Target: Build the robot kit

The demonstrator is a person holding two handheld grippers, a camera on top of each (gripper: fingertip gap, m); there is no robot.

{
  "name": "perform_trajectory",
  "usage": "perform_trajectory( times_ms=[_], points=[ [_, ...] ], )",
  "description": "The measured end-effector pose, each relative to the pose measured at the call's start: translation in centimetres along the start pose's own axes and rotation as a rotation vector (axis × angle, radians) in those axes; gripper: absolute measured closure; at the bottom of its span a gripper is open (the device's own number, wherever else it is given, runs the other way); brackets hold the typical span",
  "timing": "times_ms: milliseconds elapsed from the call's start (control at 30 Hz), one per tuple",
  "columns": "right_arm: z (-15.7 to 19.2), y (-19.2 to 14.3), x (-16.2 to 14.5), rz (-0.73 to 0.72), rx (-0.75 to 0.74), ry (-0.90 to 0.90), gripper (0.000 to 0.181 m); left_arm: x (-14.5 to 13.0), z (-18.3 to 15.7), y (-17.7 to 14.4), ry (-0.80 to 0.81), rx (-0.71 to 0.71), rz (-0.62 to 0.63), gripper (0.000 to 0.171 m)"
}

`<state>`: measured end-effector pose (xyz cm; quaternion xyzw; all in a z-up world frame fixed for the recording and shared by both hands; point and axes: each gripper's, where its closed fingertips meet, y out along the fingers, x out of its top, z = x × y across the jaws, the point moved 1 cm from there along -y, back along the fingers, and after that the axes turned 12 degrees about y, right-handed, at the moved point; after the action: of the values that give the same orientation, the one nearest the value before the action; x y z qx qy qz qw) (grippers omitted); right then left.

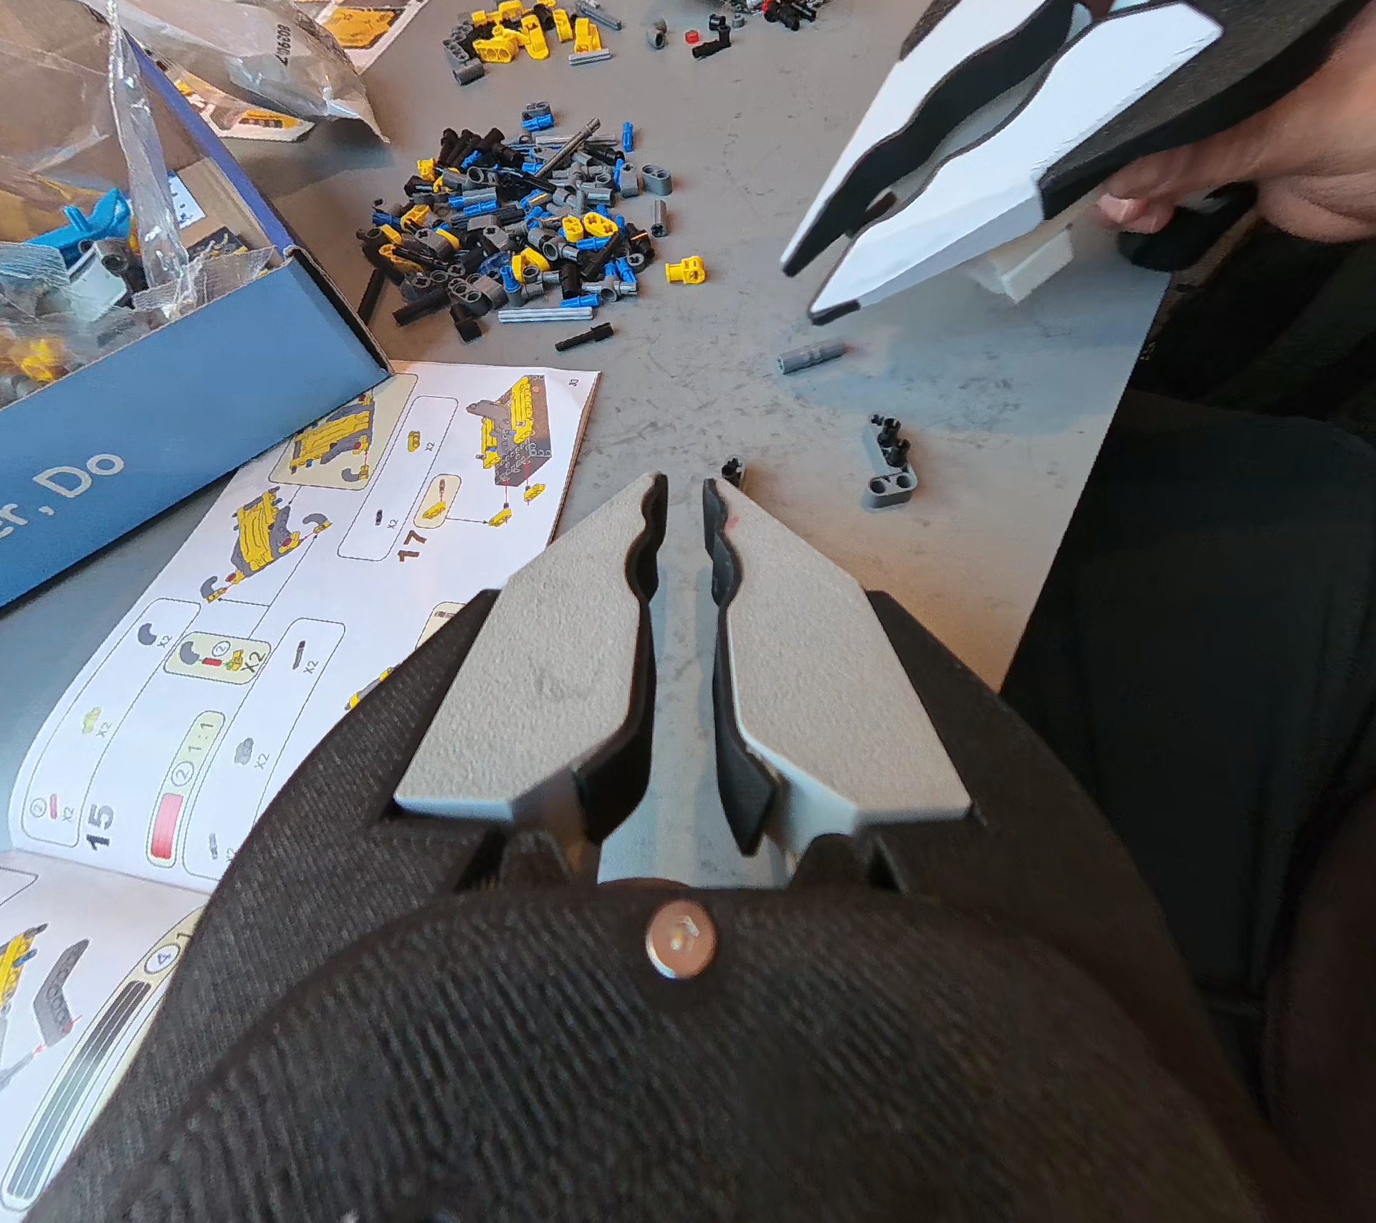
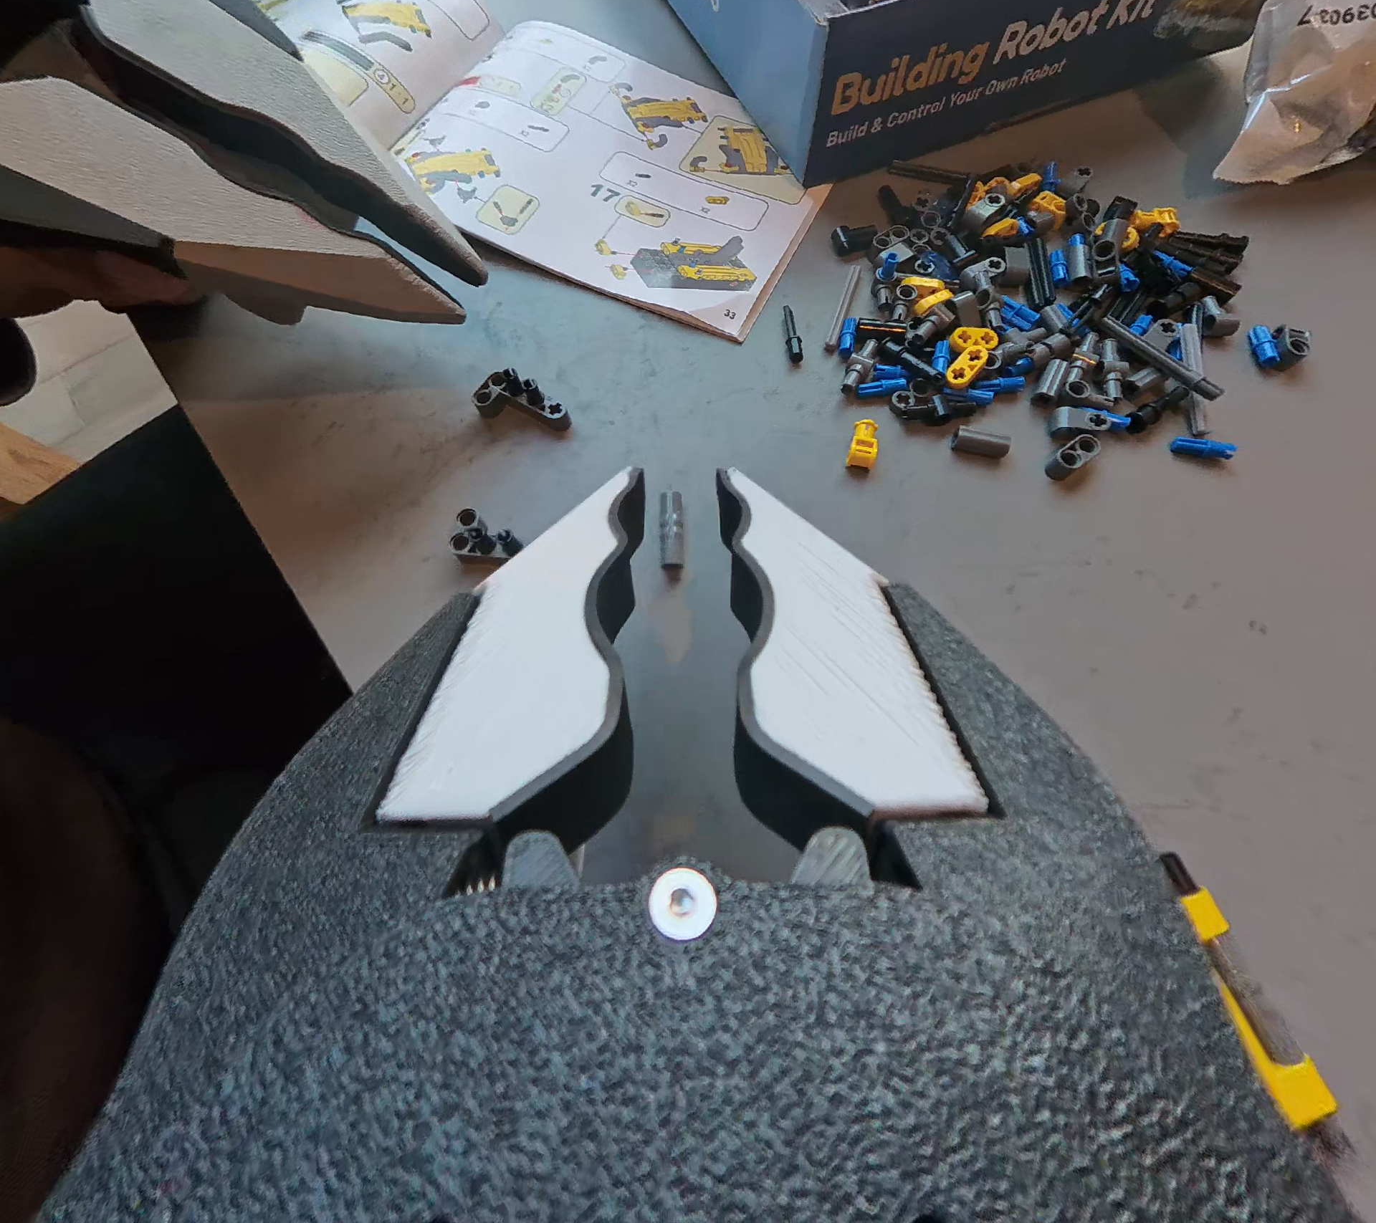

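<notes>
My right gripper (image 2: 679, 478) hangs with its jaws spread over a small grey pin (image 2: 671, 528) that lies on the counter (image 2: 1042, 629) between the fingertips, touching neither. At nine o'clock from it sits a little dark connector (image 2: 480, 536); at eleven o'clock, a bent grey beam with black pins (image 2: 521, 402). My left gripper (image 1: 685, 484) hovers with its jaws parted by a narrow gap and nothing between them, a dark piece (image 1: 733, 469) just beside the right tip. At eleven o'clock from those tips lies the open instruction booklet (image 1: 313, 592), and beyond it the blue box (image 1: 186, 398). At twelve o'clock spreads a heap of black, blue, grey and yellow parts (image 1: 514, 227).
</notes>
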<state>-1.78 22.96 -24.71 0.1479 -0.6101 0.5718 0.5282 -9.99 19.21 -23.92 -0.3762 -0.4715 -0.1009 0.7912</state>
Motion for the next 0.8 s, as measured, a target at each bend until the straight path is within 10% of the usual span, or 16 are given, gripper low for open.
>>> perform_trajectory(
  times_ms=[100, 400, 800],
  points=[
    [-0.8, -1.0, -0.2, -0.020, -0.062, -0.001, 0.181, 0.0, 0.0, 0.0, 0.000, 0.001, 0.002, 0.165],
    [-5.6, -4.5, -1.0, 0.029, -0.294, 0.017, 0.165, -0.2, 0.0, 0.2, -0.001, 0.002, 0.021, 0.166],
    [-3.8, -3.7, -2.5, 0.206, -0.089, -0.116, 0.162, -0.3, 0.0, 0.3, -0.007, -0.007, 0.023, 0.165]
  ],
)
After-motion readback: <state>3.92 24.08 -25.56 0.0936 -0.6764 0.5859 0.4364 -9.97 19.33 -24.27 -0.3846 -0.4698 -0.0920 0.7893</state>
